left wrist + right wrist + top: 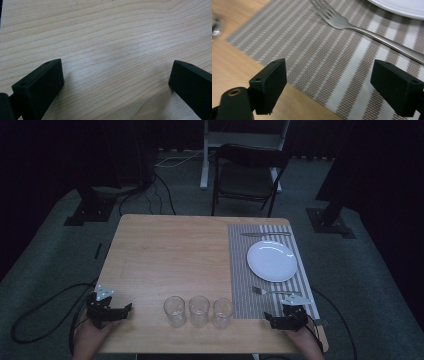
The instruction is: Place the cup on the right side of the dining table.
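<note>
On the striped mat [319,62], the fork [342,21] lies just ahead of the right gripper [328,85], beside the plate [272,261]; both grippers' fingers stand open, empty; left gripper [116,82] rests over bare desk [105,37]. Risk: a flat fork handle may slip or skid toward the plate; the three glasses [198,311] stand near, exposed to a sideways knock.

Worktop [112,32] was pale wood, smooth, matt grain. Placemat [317,62] was woven, striped, rough cloth-like weave. Fork [342,21] was brushed metal, dull sheen. Plate [272,261] glossy white. Three glasses [198,310] clear. Tongs' pads [269,82] matt black plastic.
</note>
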A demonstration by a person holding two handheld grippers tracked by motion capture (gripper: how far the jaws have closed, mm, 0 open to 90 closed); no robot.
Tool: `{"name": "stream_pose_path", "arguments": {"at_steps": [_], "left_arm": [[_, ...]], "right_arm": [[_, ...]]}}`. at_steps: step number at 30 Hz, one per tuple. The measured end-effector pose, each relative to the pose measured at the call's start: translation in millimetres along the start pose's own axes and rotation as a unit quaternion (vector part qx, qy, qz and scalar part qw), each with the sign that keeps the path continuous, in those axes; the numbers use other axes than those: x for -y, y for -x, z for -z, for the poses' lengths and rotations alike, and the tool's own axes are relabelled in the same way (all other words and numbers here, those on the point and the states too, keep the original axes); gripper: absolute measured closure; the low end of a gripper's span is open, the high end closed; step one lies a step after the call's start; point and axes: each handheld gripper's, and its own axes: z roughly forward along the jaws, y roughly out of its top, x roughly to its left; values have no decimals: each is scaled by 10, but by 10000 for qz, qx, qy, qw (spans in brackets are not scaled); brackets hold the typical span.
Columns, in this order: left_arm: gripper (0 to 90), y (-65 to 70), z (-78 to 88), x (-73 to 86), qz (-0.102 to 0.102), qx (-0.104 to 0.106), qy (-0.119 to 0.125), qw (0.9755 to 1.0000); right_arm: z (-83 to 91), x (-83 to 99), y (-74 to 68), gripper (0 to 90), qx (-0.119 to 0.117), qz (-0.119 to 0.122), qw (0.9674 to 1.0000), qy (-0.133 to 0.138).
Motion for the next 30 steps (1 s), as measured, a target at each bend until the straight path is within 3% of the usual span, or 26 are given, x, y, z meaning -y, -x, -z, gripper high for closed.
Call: {"name": "stream_pose_path", "arguments": {"at_steps": [15,21,30], "left_arm": [[2,-1,1,0,-5,1,-4,10000],[2,-1,1,0,-5,1,-4,10000],[2,-3,0,-1,-9,10,-4,10000]], "right_arm": [[221,-171,-110,137,-349,231,9989,230],[311,-268,-165,137,-543,243,9973,440],[385,-435,-298,138,-693,468,9945,624]]}}
